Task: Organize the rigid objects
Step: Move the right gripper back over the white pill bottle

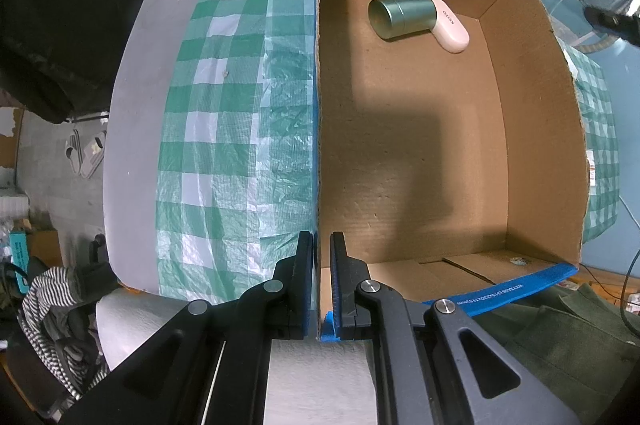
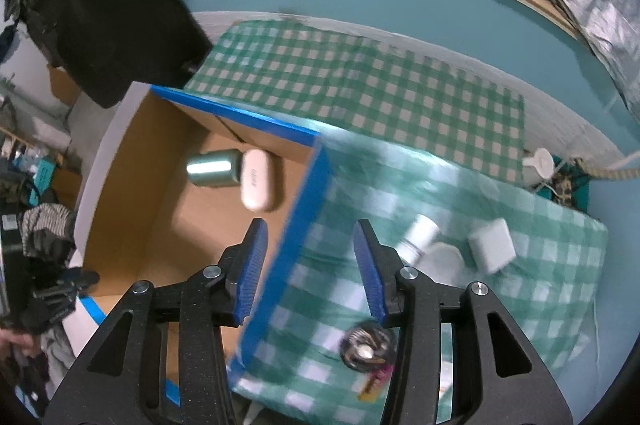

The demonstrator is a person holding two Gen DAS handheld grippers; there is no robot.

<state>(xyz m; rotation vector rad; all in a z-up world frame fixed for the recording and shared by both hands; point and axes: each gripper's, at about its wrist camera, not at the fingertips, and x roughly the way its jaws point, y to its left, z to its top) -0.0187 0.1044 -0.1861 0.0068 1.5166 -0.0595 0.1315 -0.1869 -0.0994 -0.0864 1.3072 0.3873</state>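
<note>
We counted two items in the cardboard box (image 1: 400,145): one green tin (image 1: 402,16), one white case (image 1: 450,29). Left claw (image 1: 321,281) pinched the box wall; right claw (image 2: 310,265) gaped, empty.

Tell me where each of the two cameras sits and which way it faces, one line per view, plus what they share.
Left wrist: on the left gripper, looking straight down its fingers, clamped on the cardboard box wall; only the black gripper linkage shows.
Right wrist: on the right gripper, tilted steeply down over the box's blue-taped edge; its jaws stand open and empty, with the checked cloth beyond.
Shared: the box interior, holding the green tin and the white case.
</note>
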